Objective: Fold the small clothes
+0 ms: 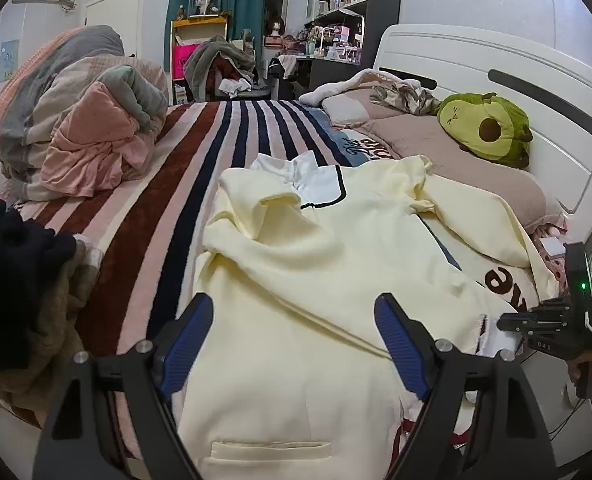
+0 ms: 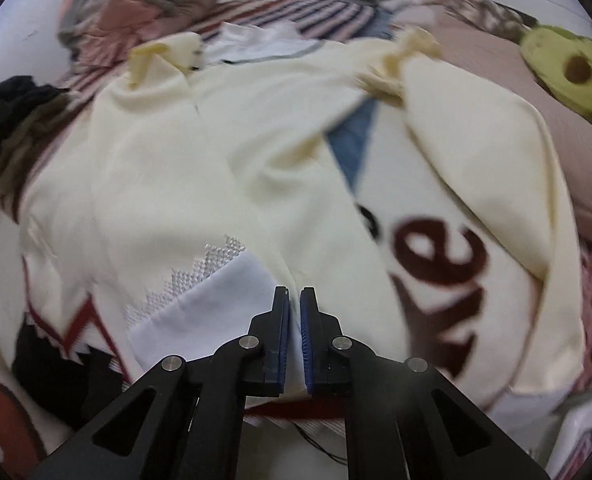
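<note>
A pale cream garment (image 1: 296, 264) lies spread on the striped bed, its white collar with black trim (image 1: 316, 184) at the far end and a pocket slit near me. My left gripper (image 1: 293, 304) hangs open just above its near part, nothing between the blue pads. In the right wrist view the same cream garment (image 2: 175, 160) fills the frame, with a white lace-edged lining (image 2: 215, 284) showing at its hem. My right gripper (image 2: 294, 292) is shut, with a thin fold of the hem pinched between its pads. That right gripper (image 1: 504, 322) also shows at the garment's right edge.
A heap of pink and grey bedding (image 1: 83, 120) sits at the far left of the striped blanket (image 1: 183, 152). Dark and brown clothes (image 1: 11, 280) lie at the near left. An avocado plush (image 1: 488, 128) rests on the pillow by the white headboard (image 1: 496, 64).
</note>
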A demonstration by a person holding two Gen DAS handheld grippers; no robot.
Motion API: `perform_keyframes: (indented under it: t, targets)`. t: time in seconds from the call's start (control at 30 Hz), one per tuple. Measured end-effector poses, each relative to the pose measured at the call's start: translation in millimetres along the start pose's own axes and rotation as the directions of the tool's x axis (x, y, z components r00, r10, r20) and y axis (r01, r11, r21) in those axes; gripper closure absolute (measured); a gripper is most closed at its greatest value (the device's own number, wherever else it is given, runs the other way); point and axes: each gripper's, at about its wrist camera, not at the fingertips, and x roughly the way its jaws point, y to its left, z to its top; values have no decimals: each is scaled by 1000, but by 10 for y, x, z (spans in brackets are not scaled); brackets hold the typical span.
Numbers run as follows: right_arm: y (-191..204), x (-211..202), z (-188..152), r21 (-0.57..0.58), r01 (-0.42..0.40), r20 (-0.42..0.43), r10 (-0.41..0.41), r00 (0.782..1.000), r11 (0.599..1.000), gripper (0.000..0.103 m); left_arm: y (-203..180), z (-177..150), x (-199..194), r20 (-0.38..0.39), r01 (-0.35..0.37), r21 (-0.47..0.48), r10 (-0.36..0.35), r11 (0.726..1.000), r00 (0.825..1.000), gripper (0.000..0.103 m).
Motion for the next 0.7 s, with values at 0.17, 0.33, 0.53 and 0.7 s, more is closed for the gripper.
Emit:
perform_keyframes:
  t: [0.17,0.33,0.53,0.7]
  targets:
    - [-138,-97,-66,72,-1,17,0,1000,997,97,-4,19,7,1,3,-1,-3,1000,1000,23]
    - [-41,-237,145,66,-132,132,123,984,989,81,-32,33,-3,7,4,4,-4,1000,1000,23]
    - [340,27,122,-76,-202,15,203,979,977,82,-82,36,-12,10,13,10,-13,1000,1000,23]
    - [107,-32,-266,6,-202,-45,202,978,979,84,-178,26,-4,7,29,28,-29,999,1000,23]
